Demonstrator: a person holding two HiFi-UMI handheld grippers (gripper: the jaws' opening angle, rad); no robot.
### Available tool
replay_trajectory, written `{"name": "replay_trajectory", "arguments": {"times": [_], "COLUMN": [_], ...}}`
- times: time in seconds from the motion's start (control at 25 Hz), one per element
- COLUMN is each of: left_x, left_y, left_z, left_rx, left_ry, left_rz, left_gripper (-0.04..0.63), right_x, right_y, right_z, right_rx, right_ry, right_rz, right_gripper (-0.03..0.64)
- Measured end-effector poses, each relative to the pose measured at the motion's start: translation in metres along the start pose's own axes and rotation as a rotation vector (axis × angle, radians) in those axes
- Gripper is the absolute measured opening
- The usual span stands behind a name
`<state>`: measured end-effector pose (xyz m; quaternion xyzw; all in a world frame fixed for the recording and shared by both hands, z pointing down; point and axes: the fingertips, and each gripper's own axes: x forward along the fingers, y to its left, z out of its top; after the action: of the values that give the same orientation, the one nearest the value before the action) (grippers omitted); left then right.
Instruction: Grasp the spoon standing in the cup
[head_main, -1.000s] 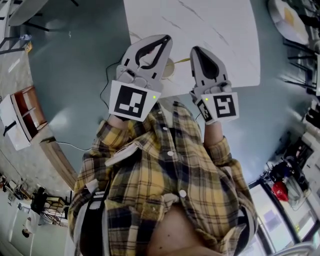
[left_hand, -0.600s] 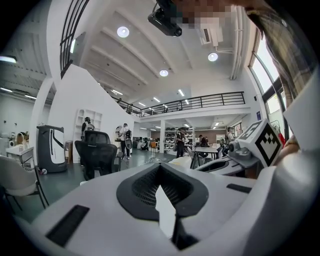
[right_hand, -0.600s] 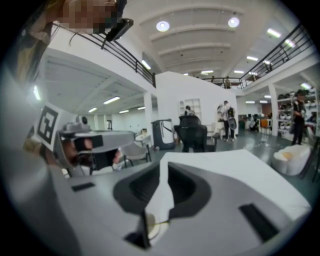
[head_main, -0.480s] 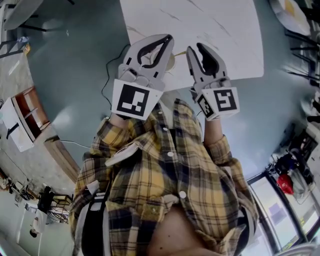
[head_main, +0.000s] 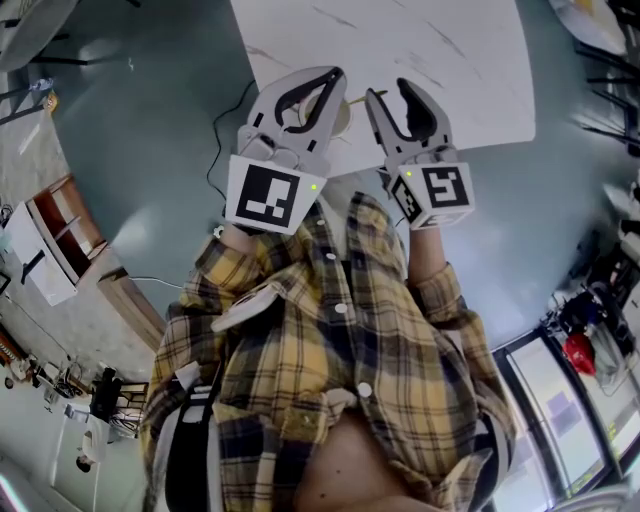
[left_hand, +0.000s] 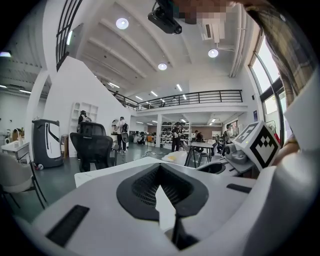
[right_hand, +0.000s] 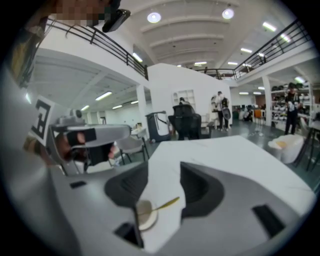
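1. White stone makes the top of the desk (head_main: 450, 60), and a blue-green floor (head_main: 150, 120) lies all around it
2. A small pale cup (right_hand: 146, 214) stands on the desk, near the edge closest to the person
3. A thin gold spoon (right_hand: 165, 204) stands in the cup, and its handle leans out over the rim
4. In the head view the cup sits between the two tongs, and the left tongs hide part of it
5. The left tongs (head_main: 335, 75) are closed tip to tip and have nothing in them; only the white desk shows through the hole between the jaws
6. The right tongs (head_main: 388, 92) are wide apart, and their jaws have just been opening
7. The right tongs hold nothing
8. In the right gripper view the cup and the spoon show in the gap between the jaws, lower down on the desk, and the jaws do not touch them
9. Each of the tongs has a cube (head_main: 268, 195) with black and white squares at its back end
10. A person in a yellow and dark checked shirt (head_main: 330, 380) holds both tongs out over the near edge of the desk
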<state>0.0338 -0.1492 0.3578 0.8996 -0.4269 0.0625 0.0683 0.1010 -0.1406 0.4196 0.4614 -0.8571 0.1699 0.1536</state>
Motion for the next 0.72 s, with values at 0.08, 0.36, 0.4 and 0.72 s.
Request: {"name": "replay_trajectory", "arguments": {"times": [0.08,0.36,0.4,0.72], "left_x": [0.002,0.006,0.006,0.009], "left_y": [0.000,-0.002,-0.001,-0.005], "left_z": [-0.006,-0.023,-0.025,-0.050], "left_rx": [0.004,-0.001,-0.004,-0.007], "left_ry": [0.011,0.049,0.054,0.090], "left_rz": [-0.009,-0.030,-0.032,-0.052], "left_gripper": [0.015,0.015,0.015,0.015], "right_x": [0.004,0.010,0.011,0.019], "right_y": [-0.003,-0.012,-0.012,-0.009], "right_z": [-0.009,-0.038,-0.041,-0.073], "right_rx": [0.011,0.068,0.077,0.133], "right_ry": [0.022,0.073,0.079,0.135], "right_rz": [-0.007,-0.014,-0.014,-0.004], "right_gripper": [0.196,0.209,0.210,0.210]}}
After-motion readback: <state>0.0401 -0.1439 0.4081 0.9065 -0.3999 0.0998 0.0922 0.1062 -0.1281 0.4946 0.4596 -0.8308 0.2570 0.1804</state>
